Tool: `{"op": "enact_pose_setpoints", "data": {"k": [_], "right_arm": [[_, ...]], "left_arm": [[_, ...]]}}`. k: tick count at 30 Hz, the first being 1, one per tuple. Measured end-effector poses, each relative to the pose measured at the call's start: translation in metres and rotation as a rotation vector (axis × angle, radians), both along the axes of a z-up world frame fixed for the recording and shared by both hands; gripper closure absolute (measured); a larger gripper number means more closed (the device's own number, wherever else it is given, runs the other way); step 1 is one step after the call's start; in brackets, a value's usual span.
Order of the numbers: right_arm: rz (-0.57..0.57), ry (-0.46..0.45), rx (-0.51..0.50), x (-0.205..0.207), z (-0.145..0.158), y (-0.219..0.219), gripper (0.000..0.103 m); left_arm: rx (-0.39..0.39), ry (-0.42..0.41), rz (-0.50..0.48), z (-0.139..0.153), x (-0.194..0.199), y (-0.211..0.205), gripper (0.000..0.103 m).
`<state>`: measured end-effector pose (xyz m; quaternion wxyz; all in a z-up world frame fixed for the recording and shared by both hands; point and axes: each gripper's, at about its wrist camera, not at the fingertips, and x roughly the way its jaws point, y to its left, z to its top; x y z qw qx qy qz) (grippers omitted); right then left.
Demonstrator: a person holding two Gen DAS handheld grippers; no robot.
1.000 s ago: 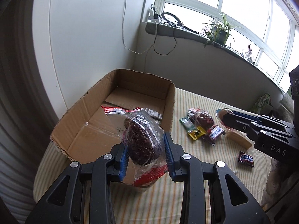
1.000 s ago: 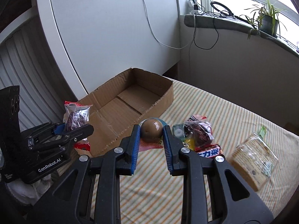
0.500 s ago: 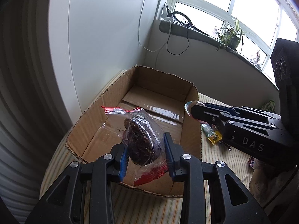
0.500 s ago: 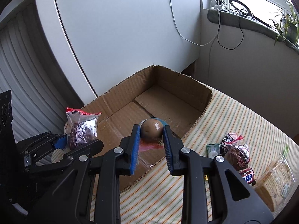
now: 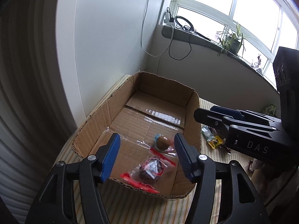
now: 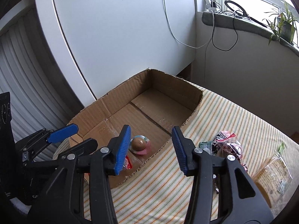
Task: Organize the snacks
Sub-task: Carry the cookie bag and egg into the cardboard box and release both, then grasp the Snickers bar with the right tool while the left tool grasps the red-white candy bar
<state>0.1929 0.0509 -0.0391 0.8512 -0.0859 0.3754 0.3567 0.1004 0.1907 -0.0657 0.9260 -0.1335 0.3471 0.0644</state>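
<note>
An open cardboard box [image 5: 104, 112] [image 6: 168, 82] stands on the striped tablecloth. Inside it, near the front, lie a clear bag with a dark brown pastry [image 5: 150, 169] and a round brown snack in a clear wrapper [image 5: 163, 142] [image 6: 139, 143]. My left gripper [image 5: 146, 158] is open and empty above the bag. My right gripper [image 6: 151, 149] is open and empty above the box's right wall; it shows at the right of the left wrist view [image 5: 233, 123]. The left gripper shows at the left of the right wrist view [image 6: 56, 136].
Loose snacks lie on the cloth right of the box: a dark pastry bag [image 6: 228, 145], a small green packet [image 6: 205, 144], a yellow packet [image 5: 215, 141] and a wrapped sandwich cake [image 6: 274, 175]. A white wall stands behind the box. A windowsill with cables and a plant [image 5: 231, 41] runs behind.
Both grippers have opened over the box. The pastry bag and the round snack have dropped from them onto the box floor.
</note>
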Motion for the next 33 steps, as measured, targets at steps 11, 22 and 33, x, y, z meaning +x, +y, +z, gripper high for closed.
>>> {"op": "enact_pose_setpoints", "data": {"k": [11, 22, 33], "right_arm": [[-0.072, -0.014, 0.022, -0.017, 0.009, -0.086, 0.055], [-0.222, -0.002, -0.014, -0.028, 0.005, -0.213, 0.055], [-0.246, 0.059, -0.045, -0.035, -0.024, -0.264, 0.055]], "left_arm": [[-0.006, -0.018, -0.038, 0.009, -0.010, -0.029, 0.043], [-0.030, -0.004, -0.116, 0.004, -0.008, -0.078, 0.043], [-0.034, 0.047, -0.207, -0.013, 0.004, -0.126, 0.043]]}}
